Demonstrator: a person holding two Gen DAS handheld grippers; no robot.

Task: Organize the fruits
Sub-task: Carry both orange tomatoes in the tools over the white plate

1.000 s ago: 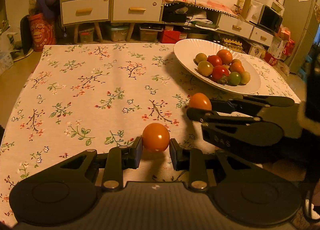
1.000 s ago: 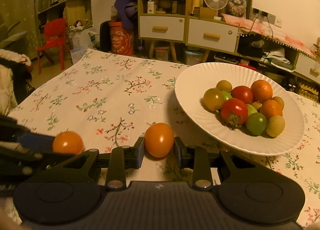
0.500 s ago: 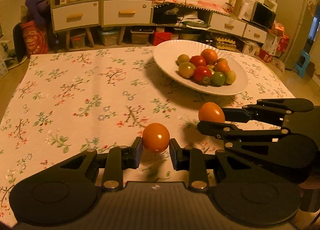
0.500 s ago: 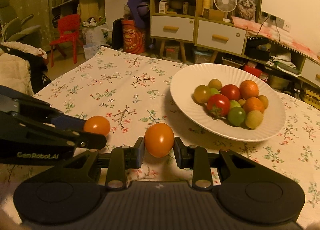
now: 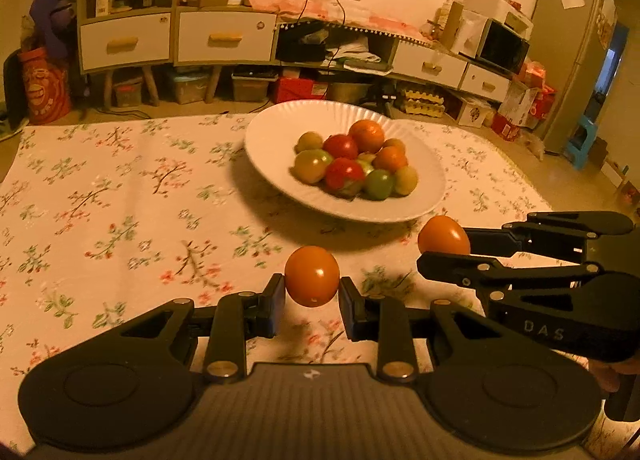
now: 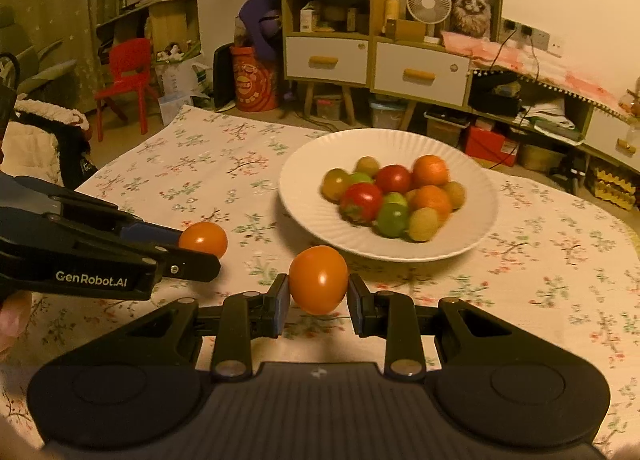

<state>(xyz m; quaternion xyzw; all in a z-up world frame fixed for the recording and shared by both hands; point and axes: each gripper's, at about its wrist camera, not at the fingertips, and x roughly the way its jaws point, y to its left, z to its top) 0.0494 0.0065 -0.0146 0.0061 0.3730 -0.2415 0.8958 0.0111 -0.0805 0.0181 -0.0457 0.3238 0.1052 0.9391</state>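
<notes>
my left hand-held gripper (image 5: 312,294) pinches an orange tomato (image 5: 312,275); my right hand-held gripper (image 6: 319,298) pinches another orange tomato (image 6: 318,279), both above the desk (image 6: 200,164), white plate (image 6: 304,188) of fruits at twelve o'clock.

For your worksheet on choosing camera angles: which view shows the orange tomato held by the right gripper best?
The right wrist view: the orange tomato sits centred and close, whole, with the right gripper shut on it. The left wrist view shows the same tomato smaller, off to the side, its lower edge hidden by a finger.

A lived-in home: floral tablecloth (image 5: 120,196), drawer cabinets (image 5: 176,36), desk fans (image 6: 428,0), fridge (image 5: 572,52), cluttered shelves.
</notes>
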